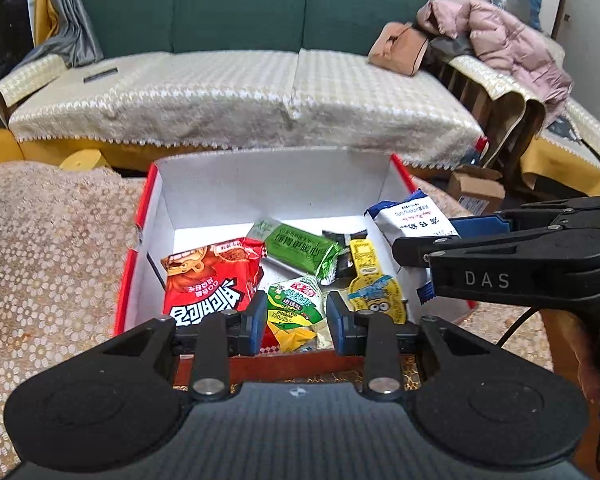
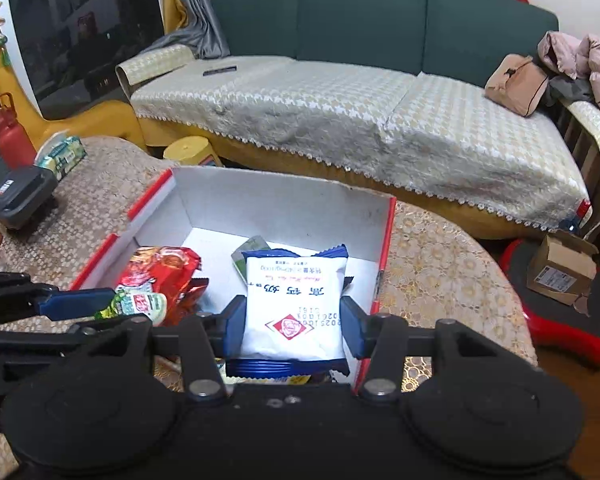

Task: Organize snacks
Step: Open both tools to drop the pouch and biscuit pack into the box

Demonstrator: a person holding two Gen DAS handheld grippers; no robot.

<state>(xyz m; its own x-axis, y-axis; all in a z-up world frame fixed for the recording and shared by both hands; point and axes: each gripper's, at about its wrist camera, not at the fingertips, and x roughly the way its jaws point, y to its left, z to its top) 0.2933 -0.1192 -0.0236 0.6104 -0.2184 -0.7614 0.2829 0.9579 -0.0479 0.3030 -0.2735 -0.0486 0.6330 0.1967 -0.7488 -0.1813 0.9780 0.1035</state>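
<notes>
My right gripper (image 2: 294, 330) clamps the white snack packet (image 2: 294, 304) above the box (image 2: 260, 204), toward its 3 o'clock wall. My left gripper (image 1: 296, 322) pinches the green-yellow packet (image 1: 294, 308) over the 6 o'clock edge, beside the red bag (image 1: 210, 280).

Black handheld grippers, blue pads

Right gripper (image 1: 452, 240) reads "DAS"; left gripper (image 1: 296, 322) shows silver pivot screws; a thin black cable, probably, trails below.
</notes>
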